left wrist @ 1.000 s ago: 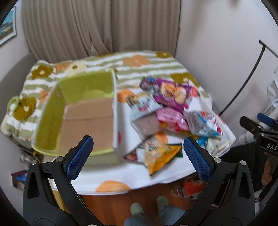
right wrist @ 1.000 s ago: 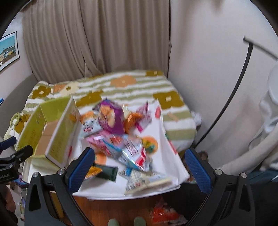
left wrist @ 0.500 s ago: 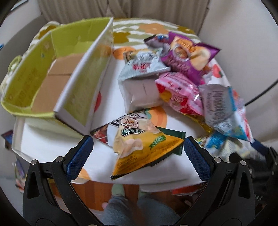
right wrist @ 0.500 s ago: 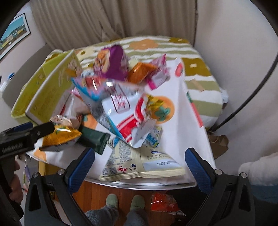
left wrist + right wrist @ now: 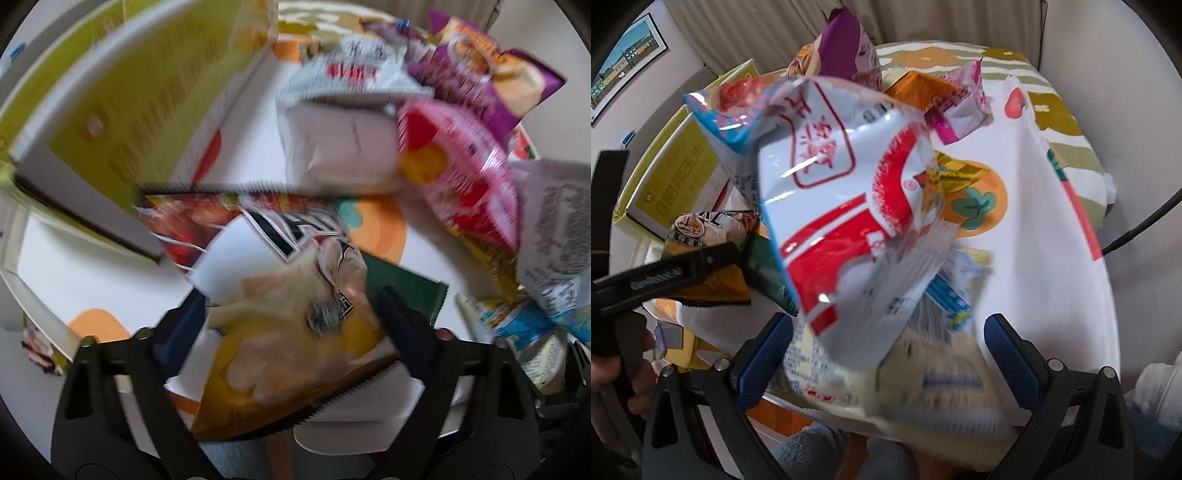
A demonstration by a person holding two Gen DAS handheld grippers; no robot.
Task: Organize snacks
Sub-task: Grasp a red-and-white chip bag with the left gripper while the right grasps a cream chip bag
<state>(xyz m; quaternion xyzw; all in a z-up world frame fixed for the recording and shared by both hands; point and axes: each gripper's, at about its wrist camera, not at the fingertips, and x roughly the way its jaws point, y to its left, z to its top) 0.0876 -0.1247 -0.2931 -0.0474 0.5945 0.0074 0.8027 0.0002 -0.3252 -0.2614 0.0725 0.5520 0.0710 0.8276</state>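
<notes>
Both tongs have dropped close over the snack pile since a second ago. The left tongs [image 5: 291, 314] are closing around the yellow chip bag [image 5: 291, 362] at the bench's [image 5: 110, 280] near edge. The right tongs [image 5: 886, 350] stand wide over a pale yellow packet [image 5: 923, 391], not gripping.

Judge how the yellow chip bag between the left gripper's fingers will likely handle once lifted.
The yellow chip bag looks puffed and crinkled, so probably light and yielding. The left gripper is closing on its sides; glossy film may slip. It overlaps other packets, so neighbours might shift.
</notes>
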